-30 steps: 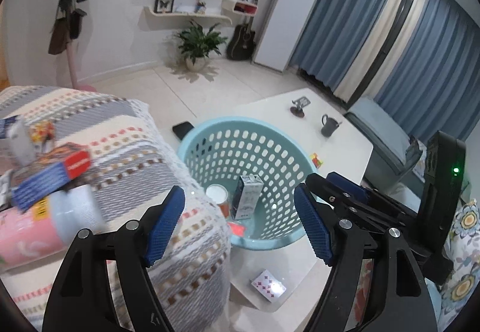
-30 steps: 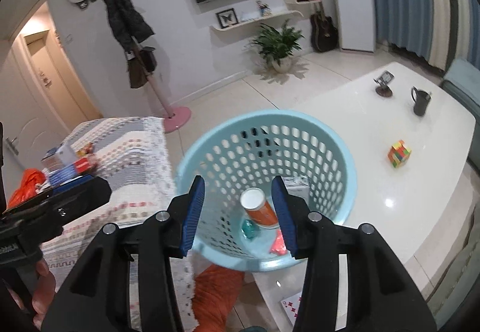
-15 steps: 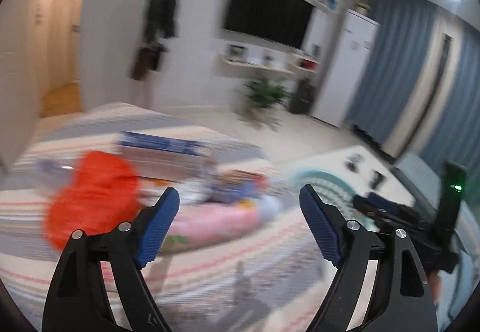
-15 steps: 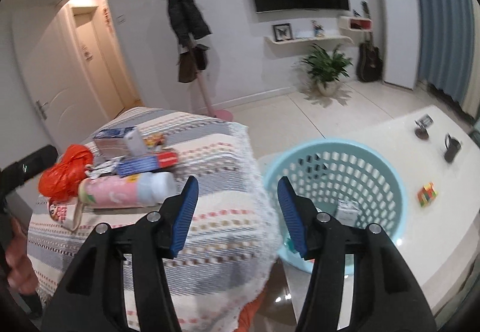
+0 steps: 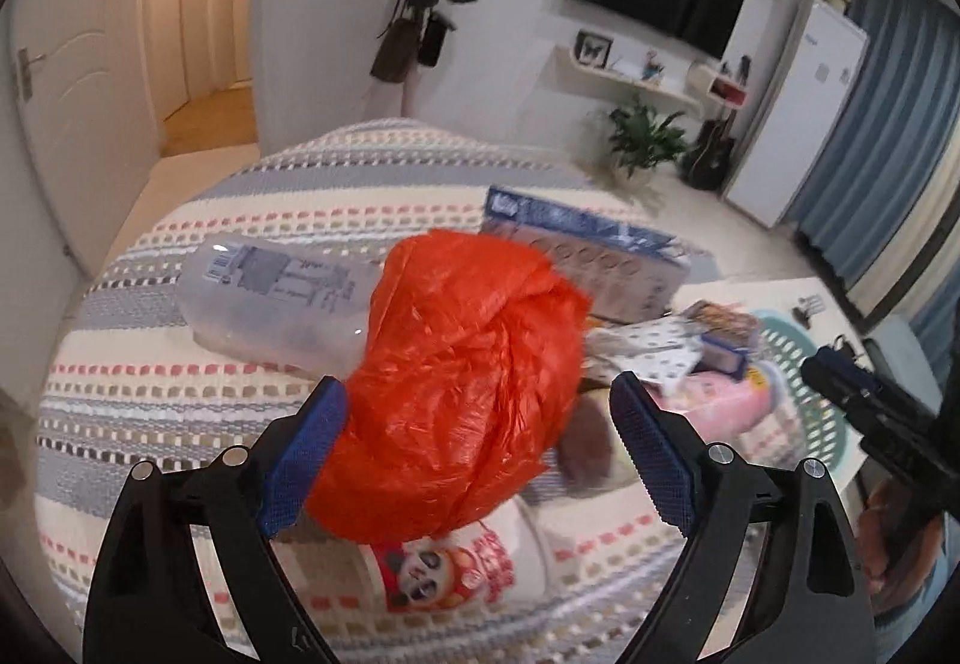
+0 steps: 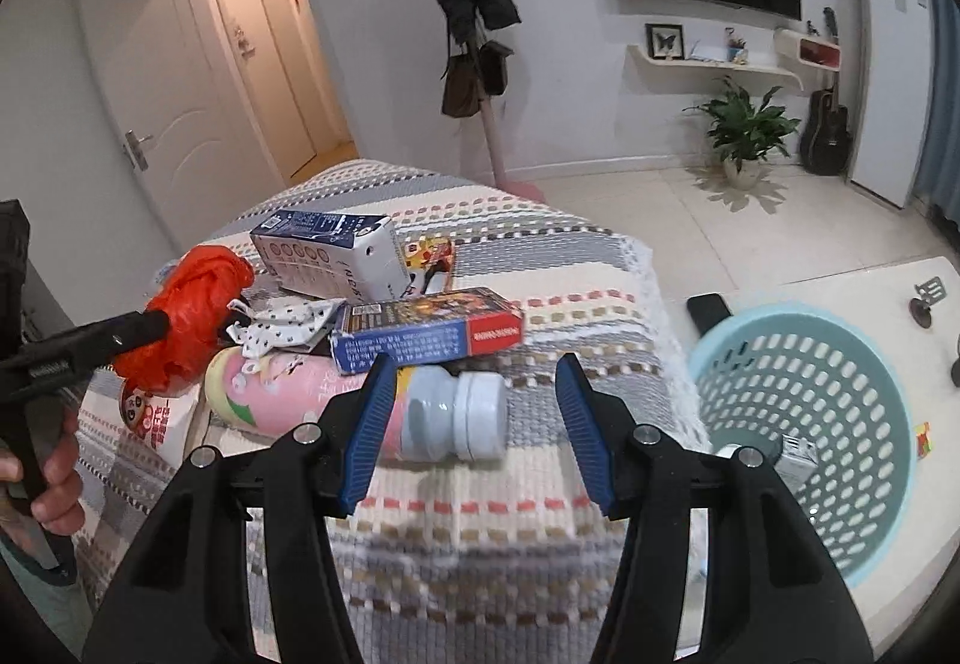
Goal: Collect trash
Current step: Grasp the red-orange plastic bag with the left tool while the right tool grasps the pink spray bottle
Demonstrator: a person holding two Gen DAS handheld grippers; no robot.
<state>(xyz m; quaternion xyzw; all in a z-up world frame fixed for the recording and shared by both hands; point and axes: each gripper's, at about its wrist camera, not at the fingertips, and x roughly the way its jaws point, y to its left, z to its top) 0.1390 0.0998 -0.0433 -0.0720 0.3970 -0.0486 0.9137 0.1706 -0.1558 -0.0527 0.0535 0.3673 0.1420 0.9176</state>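
Around the crumpled orange plastic bag [image 5: 462,394] on the striped surface [image 5: 150,382], the left tool [image 5: 474,448] gapes, released. Squeeze mid-bulk, since thin film slips. Right tool [image 6: 474,424] waits released near the pink bottle [image 6: 360,406].

Orange bag [image 5: 462,388], light-blue basket [image 6: 864,490], striped cloth [image 6: 540,298], seemingly pink bottle [image 6: 288,394].

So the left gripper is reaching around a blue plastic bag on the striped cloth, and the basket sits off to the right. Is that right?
Not quite: the bag is orange-red, not blue, as the left wrist view shows plainly. The rest holds: the left gripper is open with its fingers on either side of the bag on the striped cloth, and the basket sits off to the right.
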